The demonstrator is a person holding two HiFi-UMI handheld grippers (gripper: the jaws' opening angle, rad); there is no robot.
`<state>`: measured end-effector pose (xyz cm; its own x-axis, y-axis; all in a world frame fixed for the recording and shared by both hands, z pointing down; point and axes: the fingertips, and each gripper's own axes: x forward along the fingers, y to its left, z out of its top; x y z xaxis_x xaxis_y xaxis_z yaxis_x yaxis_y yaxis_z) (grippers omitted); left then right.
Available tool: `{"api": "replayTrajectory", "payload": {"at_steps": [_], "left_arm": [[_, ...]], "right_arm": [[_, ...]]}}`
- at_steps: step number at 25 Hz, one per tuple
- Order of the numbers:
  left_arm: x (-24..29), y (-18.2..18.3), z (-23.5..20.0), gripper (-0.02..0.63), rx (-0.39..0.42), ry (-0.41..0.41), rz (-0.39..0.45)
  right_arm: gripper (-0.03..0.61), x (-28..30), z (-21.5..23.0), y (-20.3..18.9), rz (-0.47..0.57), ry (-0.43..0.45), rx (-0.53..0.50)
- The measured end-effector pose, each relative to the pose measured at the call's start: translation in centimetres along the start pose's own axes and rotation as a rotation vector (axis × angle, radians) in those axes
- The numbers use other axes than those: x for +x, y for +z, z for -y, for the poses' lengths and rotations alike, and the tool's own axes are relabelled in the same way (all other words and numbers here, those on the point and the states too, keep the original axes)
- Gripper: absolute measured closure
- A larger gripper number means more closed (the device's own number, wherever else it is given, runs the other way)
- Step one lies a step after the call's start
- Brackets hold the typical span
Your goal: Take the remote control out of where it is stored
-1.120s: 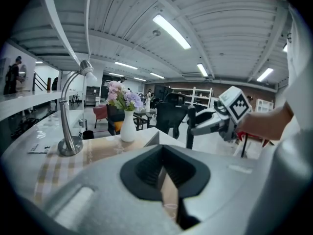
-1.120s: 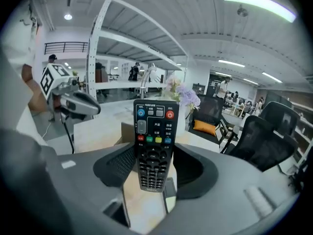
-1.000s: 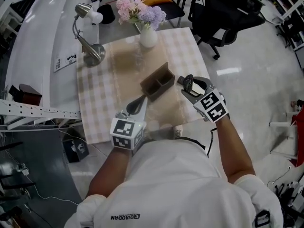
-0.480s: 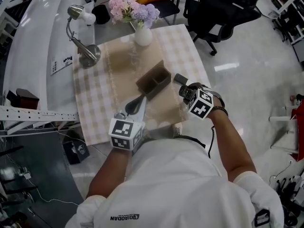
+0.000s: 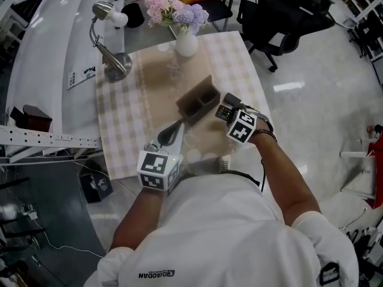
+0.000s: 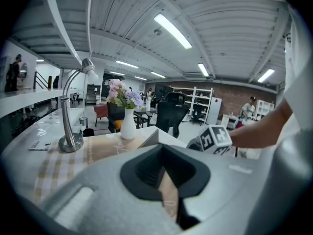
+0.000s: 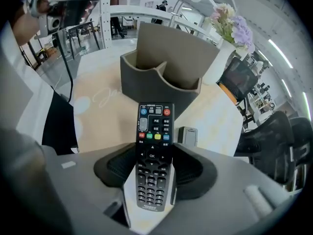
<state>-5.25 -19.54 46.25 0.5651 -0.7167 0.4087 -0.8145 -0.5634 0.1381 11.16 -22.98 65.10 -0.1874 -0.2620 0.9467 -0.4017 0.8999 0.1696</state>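
Now the right claw (image 7: pixel 155 169), turned inward since a second ago, is gripping the remote control (image 7: pixel 154 146) just outside the grey holder (image 7: pixel 161 82), so removal is looking done; the left claw (image 6: pixel 168 180) is idling closed, empty.

We read "OK" on the round middle key of the remote control (image 7: pixel 152 156). The small print on its other keys and the line at its lower end are too fine for us to read. The person's white shirt (image 5: pixel 227 238) bears a dark word, upside down in the head view, that we cannot spell with certainty. The cubes on the left gripper (image 5: pixel 173 130) and right gripper (image 5: pixel 230 106) carry black-and-white square markers without letters. A printed sheet (image 5: pixel 81 76) on the white bench (image 5: pixel 42 46) is illegible.
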Motion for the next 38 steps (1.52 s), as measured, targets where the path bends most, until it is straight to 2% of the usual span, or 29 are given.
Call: {"api": "replayTrajectory", "payload": {"at_steps": [15, 25, 32, 38], "left_arm": [[-0.1, -0.6, -0.3, 0.611, 0.002, -0.017, -0.020], [-0.3, -0.1, -1.3, 0.611, 0.010, -0.047, -0.004], [-1.4, -0.2, -1.7, 0.611, 0.020, -0.089, 0.001], [-2.7, -0.5, -1.9, 0.611, 0.040, -0.124, 0.003]], "right_arm": [[0.348, 3.5, -0.7, -1.3, -0.008, 0.049, 0.036], [0.336, 1.9, 0.3, -0.9, 0.030, -0.033, 0.132], [0.345, -1.2, -0.9, 1.4, 0.136, -0.082, 0.229], [0.360, -6.0, -3.2, 5.5, 0.348, -0.103, 0.361]]}}
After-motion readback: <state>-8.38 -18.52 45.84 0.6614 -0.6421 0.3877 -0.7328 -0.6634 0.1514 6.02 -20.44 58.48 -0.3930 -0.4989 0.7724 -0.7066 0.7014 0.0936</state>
